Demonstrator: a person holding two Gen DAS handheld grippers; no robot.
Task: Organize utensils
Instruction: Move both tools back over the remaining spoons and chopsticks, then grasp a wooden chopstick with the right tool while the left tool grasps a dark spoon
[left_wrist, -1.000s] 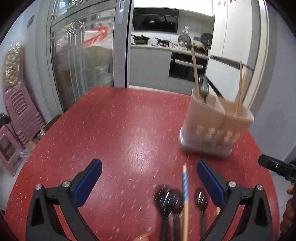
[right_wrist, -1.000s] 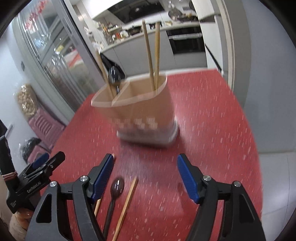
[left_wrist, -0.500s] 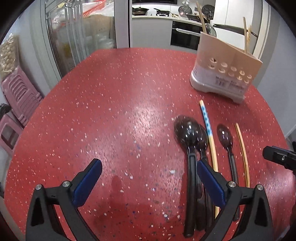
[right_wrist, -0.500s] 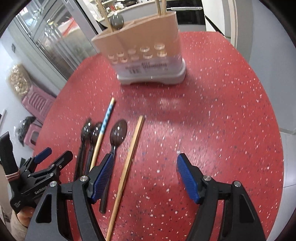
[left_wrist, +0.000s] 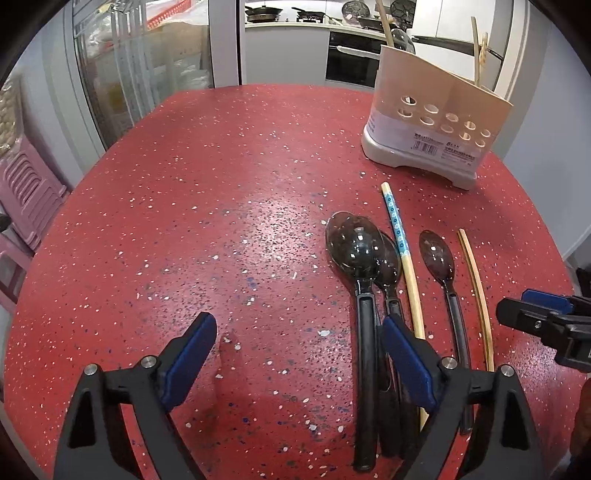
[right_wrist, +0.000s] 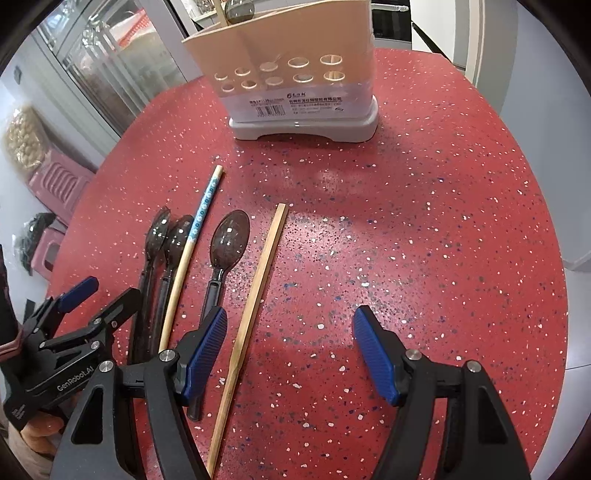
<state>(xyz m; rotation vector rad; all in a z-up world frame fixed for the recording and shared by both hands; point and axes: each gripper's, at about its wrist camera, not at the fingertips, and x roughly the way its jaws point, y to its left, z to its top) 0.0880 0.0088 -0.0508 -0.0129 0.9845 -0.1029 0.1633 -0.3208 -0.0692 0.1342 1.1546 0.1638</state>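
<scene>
On the red bench (right_wrist: 424, 221), spoons (right_wrist: 229, 236) and chopsticks (right_wrist: 255, 291) lie before the holder (right_wrist: 291, 74), both tongs, left (left_wrist: 299, 354) and right (right_wrist: 290, 350), wide and empty; overlapping spoons, seemingly touching, could drag along.

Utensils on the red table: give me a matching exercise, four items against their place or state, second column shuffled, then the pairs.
Items
1. patterned chopstick
2. plain chopstick
3. lone spoon
4. utensil holder

Places or states
A. upright at the table's far side, utensils already in it
B. lying between the two chopsticks
C. lying against the overlapping pair of spoons
D. lying nearest the open right tool

Pairs: 1-C, 2-D, 3-B, 4-A
</scene>
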